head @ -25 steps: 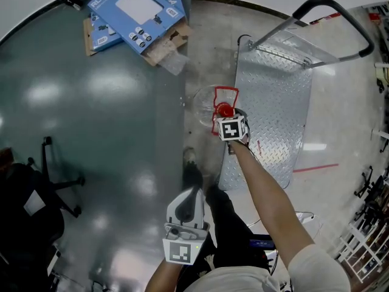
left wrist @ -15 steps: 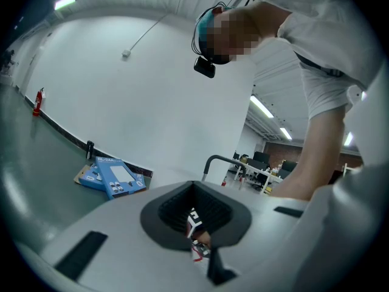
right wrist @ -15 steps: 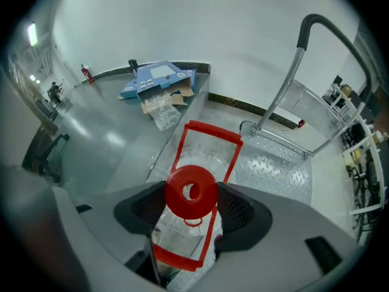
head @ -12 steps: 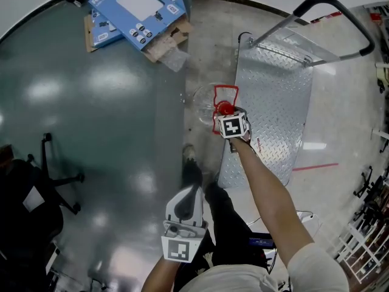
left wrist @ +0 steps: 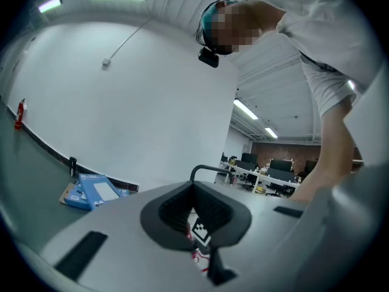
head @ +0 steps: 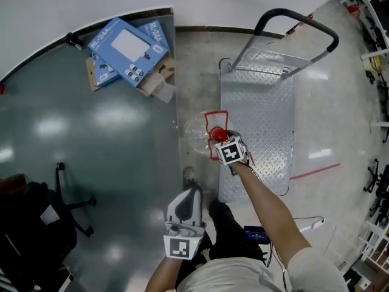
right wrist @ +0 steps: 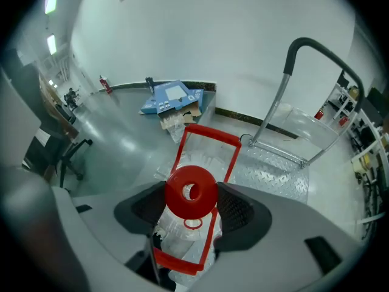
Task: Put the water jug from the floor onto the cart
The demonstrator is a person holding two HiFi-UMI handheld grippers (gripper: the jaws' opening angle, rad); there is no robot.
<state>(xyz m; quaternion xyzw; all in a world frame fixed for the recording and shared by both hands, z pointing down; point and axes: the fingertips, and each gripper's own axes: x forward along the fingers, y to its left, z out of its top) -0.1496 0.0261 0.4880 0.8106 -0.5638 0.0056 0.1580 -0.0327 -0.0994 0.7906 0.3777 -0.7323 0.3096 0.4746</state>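
Note:
The clear water jug point(head: 199, 132) has a red cap point(head: 217, 136) and a red handle frame. It sits at the left edge of the steel cart point(head: 261, 102), over the strip between green floor and concrete. My right gripper point(head: 222, 142) is shut on the jug's neck. In the right gripper view the red cap point(right wrist: 191, 190) fills the gap between the dark pads point(right wrist: 237, 212), with the cart deck point(right wrist: 273, 169) just beyond. I cannot tell whether the jug rests on the floor. My left gripper point(head: 192, 193) is held low near my body, shut and empty point(left wrist: 196, 215).
Blue boxes and torn cardboard point(head: 124, 47) lie by the wall at the far left. The cart's black push handle point(head: 298, 23) rises at its far end. An office chair point(head: 42, 224) stands at lower left. My shoe point(head: 189, 176) is just behind the jug. A red floor line point(head: 313, 172) runs right of the cart.
The head view has pulled back and shifted, so jug, cart and boxes sit lower and further left in the picture. The right gripper stays shut on the jug at the cart's left edge.

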